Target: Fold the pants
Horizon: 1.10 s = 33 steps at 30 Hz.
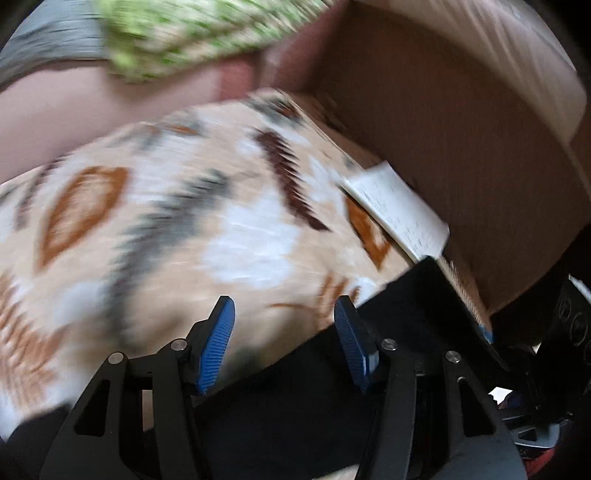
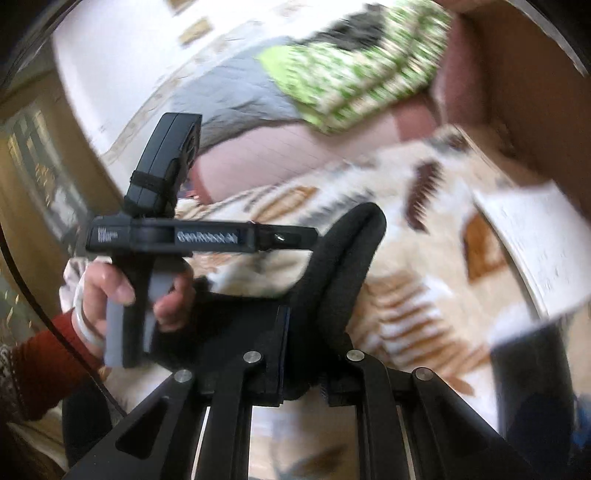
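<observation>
The black pants lie on a patterned beige blanket, at the lower right of the left wrist view. My left gripper is open, its blue pads just above the pants' edge and holding nothing. In the right wrist view my right gripper is shut on a thick fold of the black pants, which arches up from the jaws. The left gripper's body and the hand holding it show at the left of that view.
A white sheet of paper lies on the blanket by a brown wooden headboard. A green patterned pillow and a grey cover lie farther back on a pink sheet. Both views are motion blurred.
</observation>
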Each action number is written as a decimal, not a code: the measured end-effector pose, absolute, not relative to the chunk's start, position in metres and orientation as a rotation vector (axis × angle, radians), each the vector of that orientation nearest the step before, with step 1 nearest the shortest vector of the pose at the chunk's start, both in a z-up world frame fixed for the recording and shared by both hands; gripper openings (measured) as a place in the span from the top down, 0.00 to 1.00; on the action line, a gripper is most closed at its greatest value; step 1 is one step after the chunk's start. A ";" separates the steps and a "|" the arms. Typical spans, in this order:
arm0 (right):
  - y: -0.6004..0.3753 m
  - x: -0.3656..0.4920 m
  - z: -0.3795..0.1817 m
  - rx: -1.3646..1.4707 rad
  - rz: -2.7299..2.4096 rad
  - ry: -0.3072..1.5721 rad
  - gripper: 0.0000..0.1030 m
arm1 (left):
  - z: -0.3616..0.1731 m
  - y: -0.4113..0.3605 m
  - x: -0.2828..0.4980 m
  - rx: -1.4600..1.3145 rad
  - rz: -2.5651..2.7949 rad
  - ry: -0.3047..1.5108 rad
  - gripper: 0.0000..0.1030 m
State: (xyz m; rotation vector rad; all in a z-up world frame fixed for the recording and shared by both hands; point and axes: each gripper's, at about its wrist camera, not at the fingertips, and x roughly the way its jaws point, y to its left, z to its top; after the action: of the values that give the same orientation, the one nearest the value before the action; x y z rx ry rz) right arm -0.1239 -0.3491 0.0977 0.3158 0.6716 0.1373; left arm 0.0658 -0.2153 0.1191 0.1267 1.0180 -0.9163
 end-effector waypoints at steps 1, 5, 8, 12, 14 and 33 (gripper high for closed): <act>-0.339 -0.122 0.103 0.304 0.159 0.665 0.88 | 0.125 -0.200 0.069 0.117 -0.885 1.004 0.46; -0.286 -0.098 0.102 0.259 0.236 0.688 0.88 | 0.145 -0.120 0.080 0.068 -0.757 0.997 0.45; -0.241 -0.075 0.071 0.246 0.302 0.763 0.86 | 0.148 -0.078 0.078 0.010 -0.707 1.020 0.39; -0.195 -0.052 0.022 0.221 0.315 0.875 0.75 | 0.140 -0.044 0.067 -0.004 -0.628 1.021 0.38; -0.194 -0.062 0.037 0.206 0.343 0.856 0.51 | 0.132 -0.040 0.061 -0.012 -0.631 1.045 0.38; -0.277 -0.107 0.055 0.312 0.109 0.825 0.55 | 0.059 -0.120 0.007 0.148 -0.490 1.086 0.38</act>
State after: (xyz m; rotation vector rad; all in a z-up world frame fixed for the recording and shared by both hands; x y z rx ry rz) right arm -0.1065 -0.2772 0.0547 0.3119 0.8248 0.1094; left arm 0.0073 -0.1200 0.0594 0.1483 1.0858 -0.4903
